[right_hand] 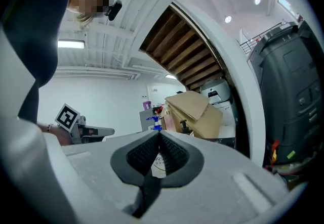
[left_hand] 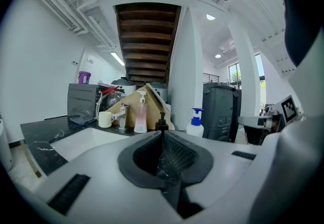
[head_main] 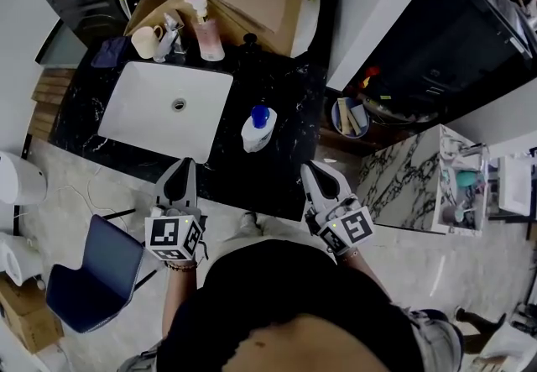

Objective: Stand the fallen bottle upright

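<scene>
Standing upright on the black counter [head_main: 277, 173], one blue-capped bottle [head_main: 257, 130]; left gripper [head_main: 186, 163] and right gripper [head_main: 307, 168] both closed and empty.

Bright, even daylight; sharp focus; strong fisheye edge distortion.

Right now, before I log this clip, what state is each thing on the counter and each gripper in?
blue-capped bottle: upright on the black counter, untouched.
pink pump bottle: upright behind the sink.
mug: upright, left of the pink bottle.
sink: nothing in it.
left gripper: jaws together, empty, short of the bottle.
right gripper: jaws together, empty, short of the bottle.
</scene>
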Demonstrator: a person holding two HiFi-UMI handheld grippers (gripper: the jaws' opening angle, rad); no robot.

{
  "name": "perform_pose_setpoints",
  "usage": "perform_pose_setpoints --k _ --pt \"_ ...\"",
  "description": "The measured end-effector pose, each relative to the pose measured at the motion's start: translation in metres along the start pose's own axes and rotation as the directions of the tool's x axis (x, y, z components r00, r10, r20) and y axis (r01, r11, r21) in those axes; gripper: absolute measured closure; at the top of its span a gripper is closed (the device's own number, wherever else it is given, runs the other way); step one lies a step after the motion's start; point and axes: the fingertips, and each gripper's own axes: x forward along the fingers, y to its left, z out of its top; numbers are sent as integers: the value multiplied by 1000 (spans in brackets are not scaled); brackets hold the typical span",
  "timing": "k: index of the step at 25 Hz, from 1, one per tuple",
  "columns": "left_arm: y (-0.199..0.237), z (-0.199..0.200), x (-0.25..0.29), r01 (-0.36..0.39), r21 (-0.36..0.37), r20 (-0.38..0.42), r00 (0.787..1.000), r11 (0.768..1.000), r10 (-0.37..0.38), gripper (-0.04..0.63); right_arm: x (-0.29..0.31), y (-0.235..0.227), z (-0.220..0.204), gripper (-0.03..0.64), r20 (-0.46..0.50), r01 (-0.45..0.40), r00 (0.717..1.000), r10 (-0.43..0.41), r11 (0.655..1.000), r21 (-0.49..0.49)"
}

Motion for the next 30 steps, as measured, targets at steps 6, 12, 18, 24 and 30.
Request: perform_pose_setpoints --k 6,12,18,24,30 --pt "4 -3 -5 -9 -7 -3 1000 1000 9 578 2 0 1 612 1 9 1000 -9 1000 28" --pt "9 -4 -5 -17 -6 -4 1000 1000 17 578 1 -8 -8 612 -33 41 999 -39 998 48" --pt "11 -4 -3 -18 -4 -3 1000 1000 18 578 3 -8 -13 612 -55 32 998 -31 999 30" --pt "11 -5 1 -14 -2 -4 1000 1000 14 578 5 -9 -16 612 -63 29 998 -27 999 30" --pt "10 -5 2 -16 -4 -5 1000 1000 16 578 5 -11 -20 612 -76 36 997 -34 999 27"
